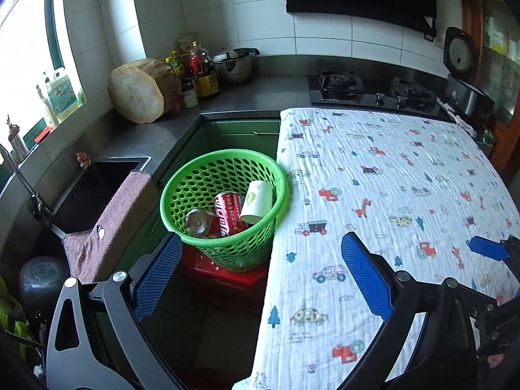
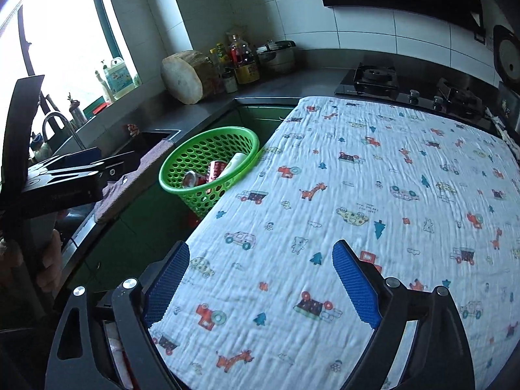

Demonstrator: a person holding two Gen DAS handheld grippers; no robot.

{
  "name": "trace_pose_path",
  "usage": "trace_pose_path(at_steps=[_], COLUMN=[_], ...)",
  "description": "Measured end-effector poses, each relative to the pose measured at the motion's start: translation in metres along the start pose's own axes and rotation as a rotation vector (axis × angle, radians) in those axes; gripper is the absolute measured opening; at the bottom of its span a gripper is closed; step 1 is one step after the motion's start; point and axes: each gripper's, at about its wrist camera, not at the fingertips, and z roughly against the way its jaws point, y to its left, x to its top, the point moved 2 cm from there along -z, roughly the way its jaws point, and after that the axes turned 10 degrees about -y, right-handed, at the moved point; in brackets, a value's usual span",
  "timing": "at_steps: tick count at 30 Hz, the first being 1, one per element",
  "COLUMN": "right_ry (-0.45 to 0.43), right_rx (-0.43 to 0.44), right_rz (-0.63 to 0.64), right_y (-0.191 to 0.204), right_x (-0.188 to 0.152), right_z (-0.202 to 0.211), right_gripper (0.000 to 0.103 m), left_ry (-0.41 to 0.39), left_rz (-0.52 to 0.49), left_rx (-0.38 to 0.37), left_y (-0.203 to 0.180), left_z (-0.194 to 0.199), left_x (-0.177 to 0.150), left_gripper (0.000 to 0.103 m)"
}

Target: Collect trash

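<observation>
The green basket (image 1: pixel 224 208) stands just off the desk's (image 1: pixel 390 178) left edge, handy for drops, already holding a red can (image 1: pixel 229 214) and paper cup (image 1: pixel 256 203). Left hand-held gripper (image 1: pixel 260 276) and right hand-held gripper (image 2: pixel 260 286) both gape wide, empty.

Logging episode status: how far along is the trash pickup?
Looks done: red soda can, silver can and white paper cup lie in the green plastic basket. In hand: nothing; left gripper and right gripper open, empty. Left: no trash visible on the patterned tablecloth.
</observation>
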Motion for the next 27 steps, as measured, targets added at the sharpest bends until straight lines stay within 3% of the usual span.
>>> trace_pose_path(at_steps=[11, 27], right_ry=[-0.013, -0.061], right_rx=[0.144, -0.109], right_rz=[0.058, 0.108], right_y=[0.019, -0.013], right_x=[-0.010, -0.022], right_z=[0.045, 0.068], right_gripper=[0.087, 0.087], left_ry=[-0.027, 0.005], left_rz=[0.028, 0.034], left_rx=[0.030, -0.018], left_y=[-0.001, -0.045], left_z=[0.037, 0.058], left_x=[-0.011, -0.035], left_gripper=[0.098, 0.098])
